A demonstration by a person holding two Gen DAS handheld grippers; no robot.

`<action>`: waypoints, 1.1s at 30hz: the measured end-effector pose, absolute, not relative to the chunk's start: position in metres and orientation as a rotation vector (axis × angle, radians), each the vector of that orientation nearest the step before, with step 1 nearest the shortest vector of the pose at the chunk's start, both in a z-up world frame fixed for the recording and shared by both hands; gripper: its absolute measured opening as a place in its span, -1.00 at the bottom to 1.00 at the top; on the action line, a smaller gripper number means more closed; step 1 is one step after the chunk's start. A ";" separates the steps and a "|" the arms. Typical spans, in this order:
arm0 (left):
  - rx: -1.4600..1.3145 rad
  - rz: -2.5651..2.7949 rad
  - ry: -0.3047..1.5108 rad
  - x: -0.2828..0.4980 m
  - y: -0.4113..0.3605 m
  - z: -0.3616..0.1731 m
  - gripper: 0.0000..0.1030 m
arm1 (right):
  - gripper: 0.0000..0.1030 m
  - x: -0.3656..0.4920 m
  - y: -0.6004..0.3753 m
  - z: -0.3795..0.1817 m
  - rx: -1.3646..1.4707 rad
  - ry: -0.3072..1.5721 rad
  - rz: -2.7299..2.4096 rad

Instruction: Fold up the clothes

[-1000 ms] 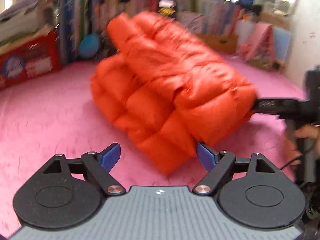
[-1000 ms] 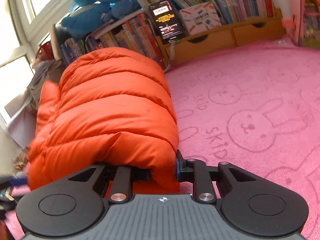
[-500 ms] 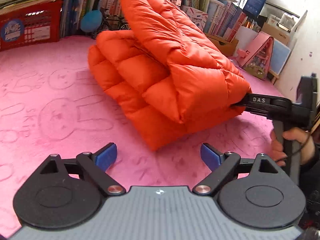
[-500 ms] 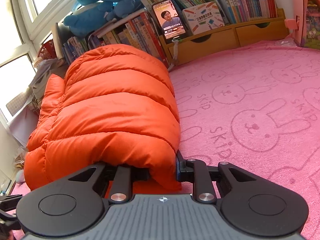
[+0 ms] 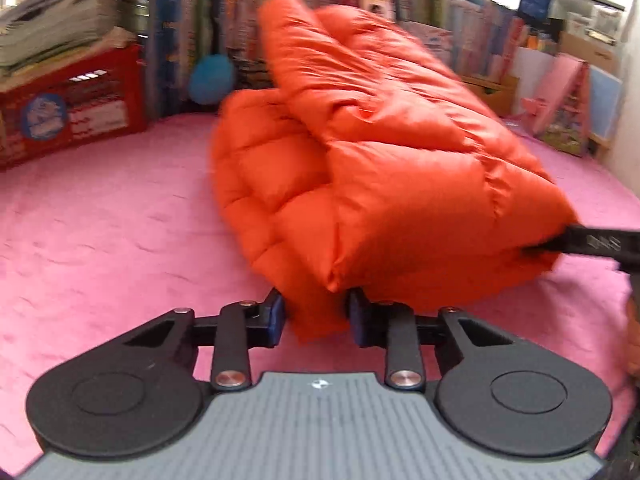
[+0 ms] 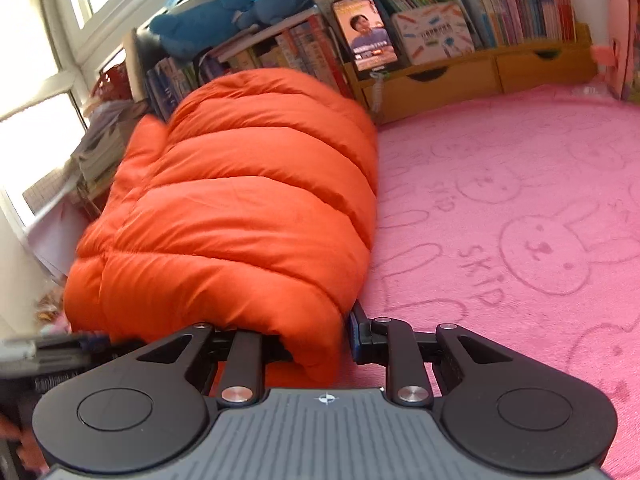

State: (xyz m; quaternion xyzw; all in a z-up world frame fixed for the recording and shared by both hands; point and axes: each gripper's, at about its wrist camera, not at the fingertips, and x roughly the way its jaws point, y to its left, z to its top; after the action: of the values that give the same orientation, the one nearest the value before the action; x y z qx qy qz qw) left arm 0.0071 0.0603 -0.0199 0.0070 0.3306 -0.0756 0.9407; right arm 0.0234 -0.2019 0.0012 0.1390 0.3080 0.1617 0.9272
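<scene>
**Trainee:** What did the work area consist of, and where was the garment?

**Instructor:** The pink rug (image 6: 520,184) covered the floor, bordered by the bookshelf (image 6: 460,24). The orange down jacket (image 5: 360,152) lay on the rug as a thick, layered bundle, its quilted panels stacked upon each other. Its near end faced both tools.

**Trainee:** How was the left gripper (image 5: 316,316) set?

**Instructor:** Its blue pads were drawn in on a lower corner of the bundle, with orange fabric pinched between them. That grip took the corner low, probably to keep the layers together.

**Trainee:** And the right gripper (image 6: 320,336)?

**Instructor:** It was clamped on the neighbouring corner of the same end. One pad showed beside the fabric; the other was hidden under the padding. In the left view its black finger entered the bundle's side.

**Trainee:** Why two grips on one end?

**Instructor:** Puffy filling springs open. Holding both corners likely kept the edge level and the fold square. Whether another fold was due or only final positioning, the views did not settle.
</scene>
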 end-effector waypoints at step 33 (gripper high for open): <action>0.159 0.020 0.641 0.001 0.069 -0.019 -0.68 | -0.51 0.025 -0.184 0.005 0.245 0.635 0.311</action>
State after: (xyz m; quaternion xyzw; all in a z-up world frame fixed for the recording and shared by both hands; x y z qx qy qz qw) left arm 0.0011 0.0686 -0.0190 0.0781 0.3147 0.0096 0.9459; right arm 0.0247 -0.1835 0.0051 0.1195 0.3102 0.1521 0.9308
